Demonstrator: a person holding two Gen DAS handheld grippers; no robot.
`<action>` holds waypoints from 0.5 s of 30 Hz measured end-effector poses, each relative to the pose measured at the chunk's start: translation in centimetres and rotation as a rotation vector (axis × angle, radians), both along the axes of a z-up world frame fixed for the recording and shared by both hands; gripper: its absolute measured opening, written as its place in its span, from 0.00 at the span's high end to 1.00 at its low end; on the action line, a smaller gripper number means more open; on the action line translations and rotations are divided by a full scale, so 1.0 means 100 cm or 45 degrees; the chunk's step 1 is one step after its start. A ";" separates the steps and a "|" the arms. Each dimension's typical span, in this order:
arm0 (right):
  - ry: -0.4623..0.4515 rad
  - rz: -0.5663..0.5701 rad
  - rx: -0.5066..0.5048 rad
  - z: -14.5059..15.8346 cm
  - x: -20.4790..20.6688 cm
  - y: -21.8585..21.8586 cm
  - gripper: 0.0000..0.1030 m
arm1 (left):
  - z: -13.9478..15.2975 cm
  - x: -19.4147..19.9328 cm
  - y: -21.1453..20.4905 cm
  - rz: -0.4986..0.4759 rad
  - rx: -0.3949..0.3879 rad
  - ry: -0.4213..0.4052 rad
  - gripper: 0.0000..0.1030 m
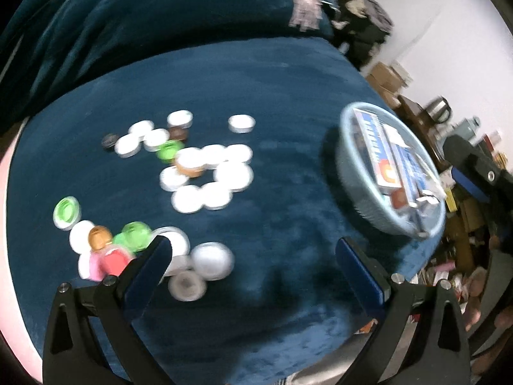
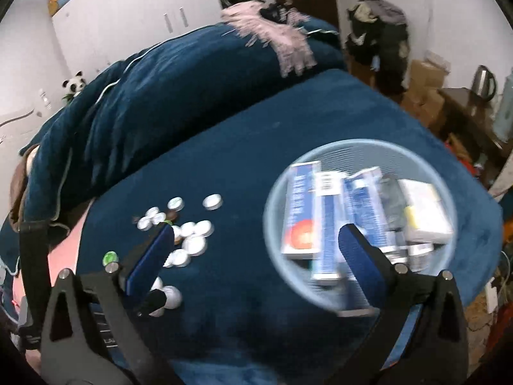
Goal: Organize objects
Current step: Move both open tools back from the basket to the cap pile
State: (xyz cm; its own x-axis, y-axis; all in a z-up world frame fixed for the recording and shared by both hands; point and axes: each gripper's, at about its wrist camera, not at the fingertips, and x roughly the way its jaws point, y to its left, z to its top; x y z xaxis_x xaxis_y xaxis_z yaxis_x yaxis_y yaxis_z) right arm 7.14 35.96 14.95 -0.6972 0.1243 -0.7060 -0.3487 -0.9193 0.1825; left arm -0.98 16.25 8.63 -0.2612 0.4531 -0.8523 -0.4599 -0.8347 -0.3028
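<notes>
Caps [image 1: 205, 176] lie scattered on the blue blanket [image 1: 272, 89], well left of the basket [image 1: 356, 192], which I take as their home since it already holds boxes [image 2: 323, 218]. Nearest me, left of the basket, green caps [image 1: 136, 235] crowd a small figure [image 1: 107, 253]. My left tongs [image 1: 255, 248] hang spread and empty over bare blanket beside that heap; my right tongs [image 2: 253, 235] gape empty too, by the basket's near rim.

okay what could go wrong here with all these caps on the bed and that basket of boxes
The light blue basket sits near the edge of the soft blue blanket, so a nudge could tip it off. The white caps lie packed against a small pink bottle; the open left gripper may scatter them or grab two at once.
</notes>
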 end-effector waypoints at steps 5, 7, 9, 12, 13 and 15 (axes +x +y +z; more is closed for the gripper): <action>-0.107 0.098 -0.058 -0.026 -0.042 -0.037 0.00 | -0.021 -0.023 -0.053 0.177 -0.037 -0.048 0.01; -0.122 0.139 -0.100 -0.037 -0.052 -0.048 0.00 | -0.030 -0.033 -0.077 0.262 -0.054 -0.064 0.01; -0.155 0.181 -0.111 -0.050 -0.065 -0.060 0.01 | -0.039 -0.041 -0.098 0.337 -0.068 -0.080 0.01; -0.219 0.223 -0.083 -0.070 -0.081 -0.073 0.01 | -0.047 -0.048 -0.118 0.412 -0.069 -0.104 0.01; -0.233 0.231 -0.083 -0.075 -0.085 -0.075 0.01 | -0.048 -0.050 -0.123 0.429 -0.068 -0.106 0.01; -0.251 0.241 -0.078 -0.085 -0.096 -0.079 0.01 | -0.050 -0.052 -0.128 0.447 -0.072 -0.102 0.01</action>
State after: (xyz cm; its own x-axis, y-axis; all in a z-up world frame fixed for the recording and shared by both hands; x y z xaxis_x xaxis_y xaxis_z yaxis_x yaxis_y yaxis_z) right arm -2.42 28.11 6.45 -0.5521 -0.0420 -0.8327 -0.2059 -0.9609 0.1851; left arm -6.22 3.43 3.64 -0.3236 0.2993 -0.8976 -0.1189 -0.9540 -0.2752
